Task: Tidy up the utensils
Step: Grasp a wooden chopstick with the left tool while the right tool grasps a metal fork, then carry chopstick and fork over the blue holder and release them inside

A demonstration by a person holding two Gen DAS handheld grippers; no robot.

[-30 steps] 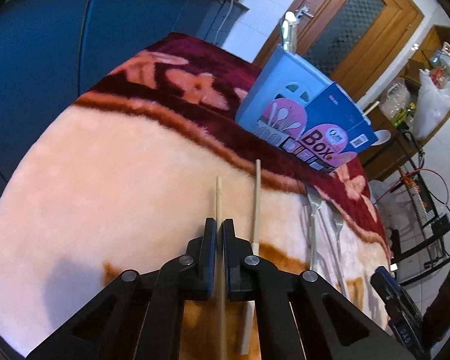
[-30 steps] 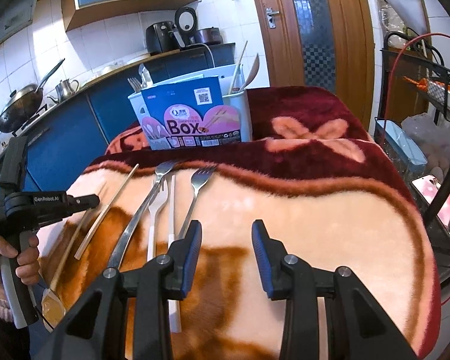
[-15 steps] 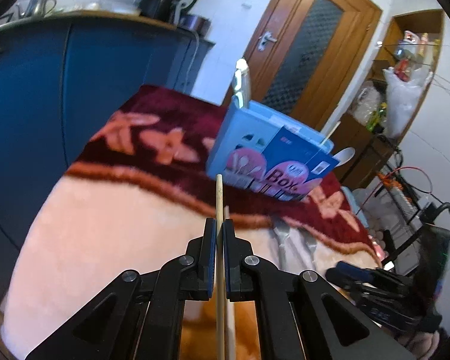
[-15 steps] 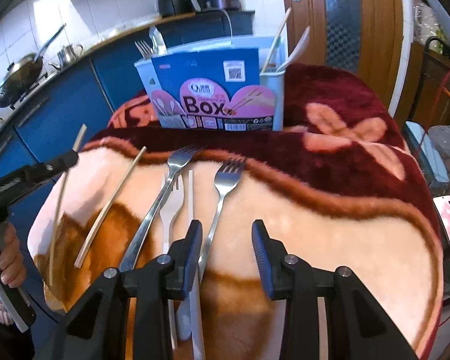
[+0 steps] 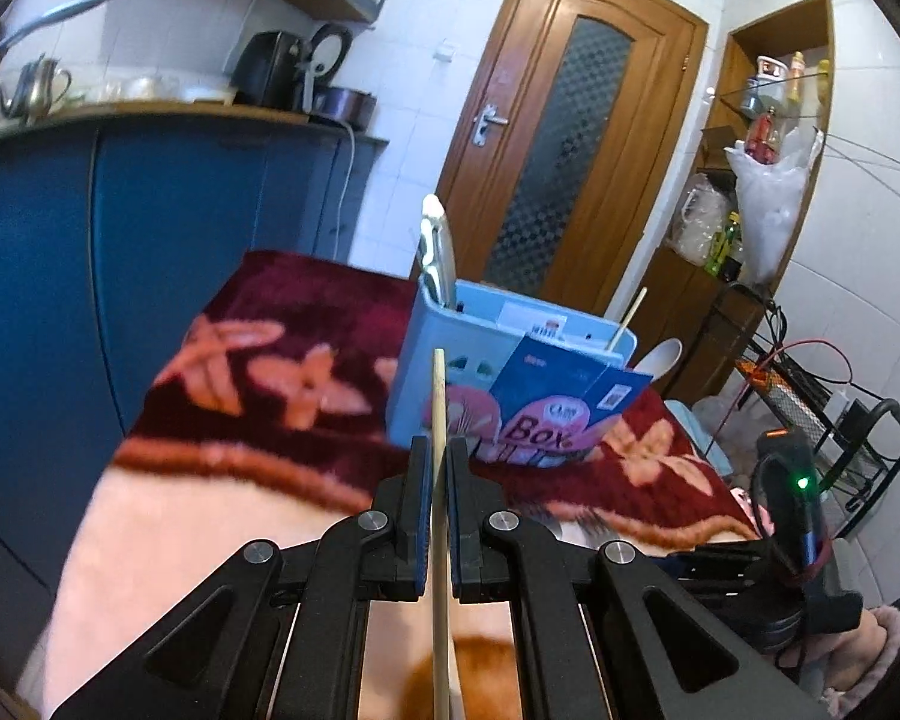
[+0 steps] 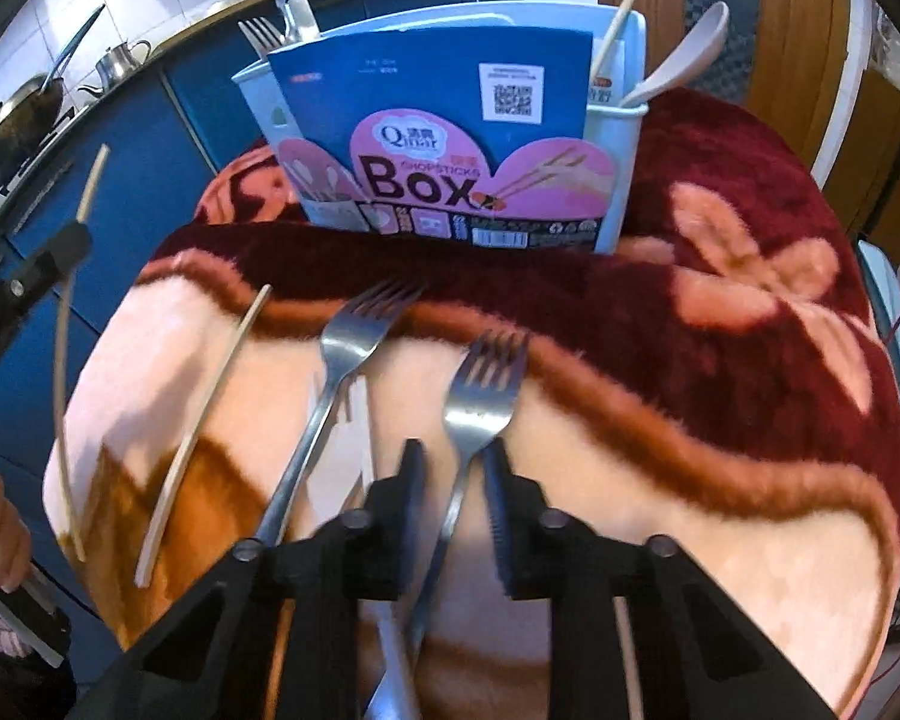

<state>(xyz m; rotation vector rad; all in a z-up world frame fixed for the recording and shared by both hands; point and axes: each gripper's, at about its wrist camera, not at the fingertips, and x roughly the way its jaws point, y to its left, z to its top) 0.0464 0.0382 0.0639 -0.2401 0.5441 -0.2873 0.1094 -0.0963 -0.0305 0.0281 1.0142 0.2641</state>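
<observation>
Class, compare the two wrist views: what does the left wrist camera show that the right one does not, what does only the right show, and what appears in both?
Only the left wrist view: the left gripper shut on a chopstick, seen close, and the whole door.
Only the right wrist view: two forks and a loose chopstick on the blanket; the right gripper closing around the nearer fork's handle.
Both: the utensil box, its white spoon, the blanket.

Shiny metal forks (image 6: pixel 480 396), pale wooden chopstick (image 5: pixel 438 420), fuzzy plush blanket (image 6: pixel 720 420), glossy plastic box (image 6: pixel 621 180)
</observation>
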